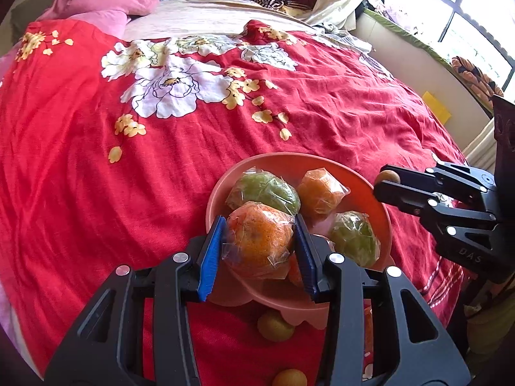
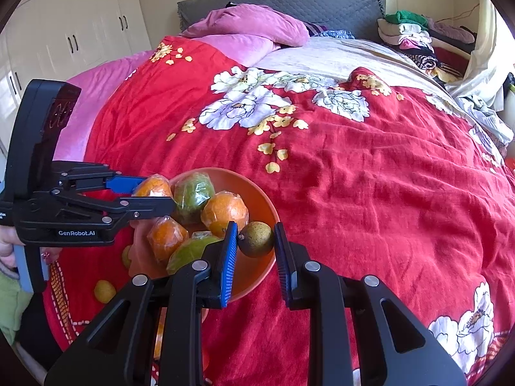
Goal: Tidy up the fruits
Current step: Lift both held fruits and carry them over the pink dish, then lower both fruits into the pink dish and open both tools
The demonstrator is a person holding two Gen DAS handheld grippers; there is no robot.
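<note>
A salmon-pink bowl (image 1: 289, 164) sits on the red floral bedspread and holds several plastic-wrapped orange and green fruits. My left gripper (image 1: 259, 244) is shut on a wrapped orange (image 1: 257, 241) and holds it over the bowl's near side. In the right wrist view the bowl (image 2: 257, 189) is low and left of centre, and my right gripper (image 2: 256, 239) is shut on a small brownish-green round fruit (image 2: 256, 238) above the bowl's right edge. The right gripper (image 1: 388, 178) also shows in the left wrist view beside the bowl's right rim, with the fruit (image 1: 386, 175) at its tip.
Two small yellow fruits (image 1: 275, 325) (image 1: 289, 378) lie loose on the bedspread in front of the bowl. A pink pillow (image 2: 257, 22) and a pile of folded clothes (image 2: 415, 35) are at the bed's far end. Wardrobes (image 2: 74, 29) stand at the left.
</note>
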